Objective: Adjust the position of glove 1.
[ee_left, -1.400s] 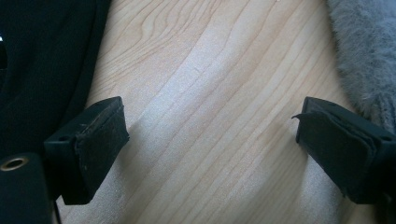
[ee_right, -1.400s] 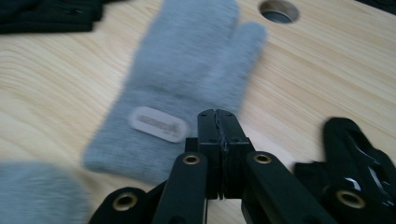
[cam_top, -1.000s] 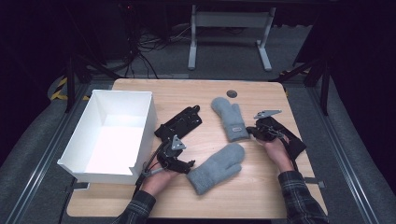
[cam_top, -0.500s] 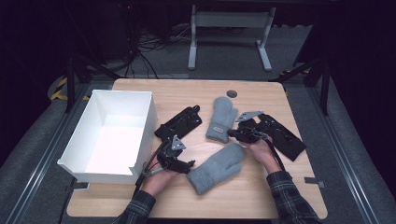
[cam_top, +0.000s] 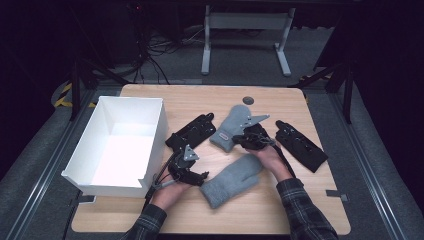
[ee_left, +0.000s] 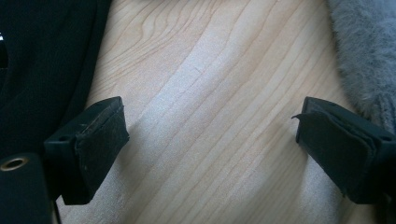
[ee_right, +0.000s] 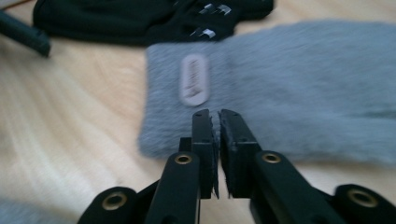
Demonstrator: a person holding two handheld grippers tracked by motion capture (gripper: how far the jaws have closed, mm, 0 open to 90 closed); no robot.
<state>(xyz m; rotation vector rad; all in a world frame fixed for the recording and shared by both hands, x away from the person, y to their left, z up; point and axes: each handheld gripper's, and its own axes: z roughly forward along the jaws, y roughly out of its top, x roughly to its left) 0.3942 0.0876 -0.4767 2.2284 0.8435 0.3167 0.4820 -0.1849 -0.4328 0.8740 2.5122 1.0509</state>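
Two grey mittens lie on the wooden table [cam_top: 280, 210]. The upper mitten [cam_top: 236, 121] has a pale label [ee_right: 193, 80] near its cuff; the lower mitten [cam_top: 232, 179] lies slanted at the middle front. My right gripper [cam_top: 246, 140] [ee_right: 215, 115] is shut, empty, with its tips just over the upper mitten's [ee_right: 299, 88] cuff edge. My left gripper [cam_top: 194, 176] [ee_left: 210, 140] rests open above bare wood, with a black glove [ee_left: 42, 60] on one side and the lower mitten's [ee_left: 364, 46] fuzzy edge on the other.
A white open box [cam_top: 100, 150] stands at the table's left. One black glove [cam_top: 192, 132] lies beside the box, partly under the upper mitten's cuff; another black glove [cam_top: 300, 145] lies at the right. A round grommet [cam_top: 247, 100] sits near the far edge.
My right gripper has moved left, from the black glove at the right to the cuff of the upper grey mitten. The left gripper has stayed in place.
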